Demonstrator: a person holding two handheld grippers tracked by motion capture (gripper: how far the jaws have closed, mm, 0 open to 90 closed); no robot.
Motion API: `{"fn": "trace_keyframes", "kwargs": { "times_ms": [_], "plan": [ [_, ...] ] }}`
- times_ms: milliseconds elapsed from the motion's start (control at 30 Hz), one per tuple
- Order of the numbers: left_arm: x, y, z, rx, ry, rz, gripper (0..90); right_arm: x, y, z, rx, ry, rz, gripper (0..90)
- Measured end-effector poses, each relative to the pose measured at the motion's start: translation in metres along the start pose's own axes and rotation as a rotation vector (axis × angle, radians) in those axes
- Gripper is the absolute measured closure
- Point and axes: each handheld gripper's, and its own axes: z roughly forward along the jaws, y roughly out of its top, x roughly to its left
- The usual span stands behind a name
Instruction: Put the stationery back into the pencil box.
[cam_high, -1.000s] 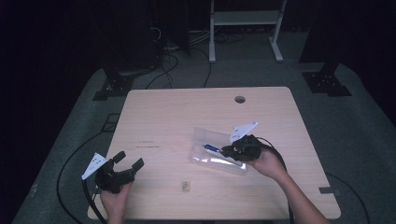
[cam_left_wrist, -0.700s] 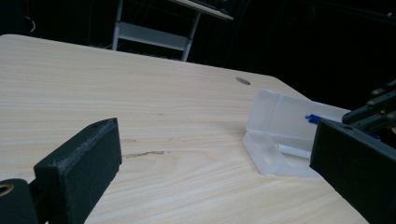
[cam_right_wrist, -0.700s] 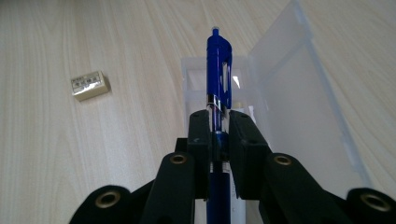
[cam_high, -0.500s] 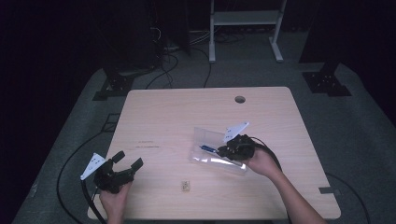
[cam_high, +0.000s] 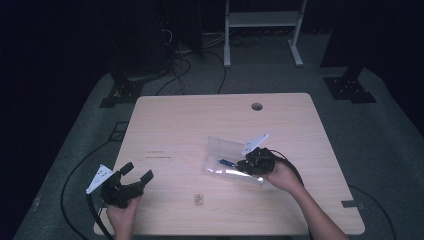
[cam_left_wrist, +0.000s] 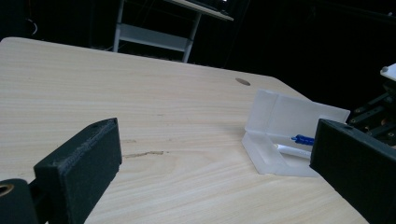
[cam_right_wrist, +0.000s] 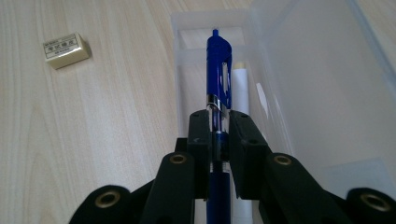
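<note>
Right gripper (cam_right_wrist: 218, 130) clamps a blue pen (cam_right_wrist: 218, 79) between its jaws, low over the open clear case (cam_high: 227, 160) right of centre in the high view. Left gripper (cam_high: 134, 176), lower left there, stands wide open and empty. An eraser (cam_right_wrist: 65, 50) lies upper left in the right gripper view.

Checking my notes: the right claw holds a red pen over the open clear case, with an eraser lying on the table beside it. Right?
Not quite: the pen is blue, as the right gripper view shows. The right claw does grip it over the open clear case, and the eraser lies on the table beside it.
</note>
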Motion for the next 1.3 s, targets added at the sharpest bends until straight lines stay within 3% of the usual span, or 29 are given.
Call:
{"fn": "trace_keyframes", "kwargs": {
  "times_ms": [567, 1300],
  "plan": [
    [0.0, 0.0, 0.0, 0.0, 0.0, 0.0, 1.1, -0.001, -0.012, 0.023, 0.044, 0.024, 0.013, 78.8],
    [0.0, 0.0, -0.002, -0.007, 0.001, 0.002, 1.1, -0.006, -0.02, 0.033, 0.057, 0.037, 0.026, 78.5]
  ]
}}
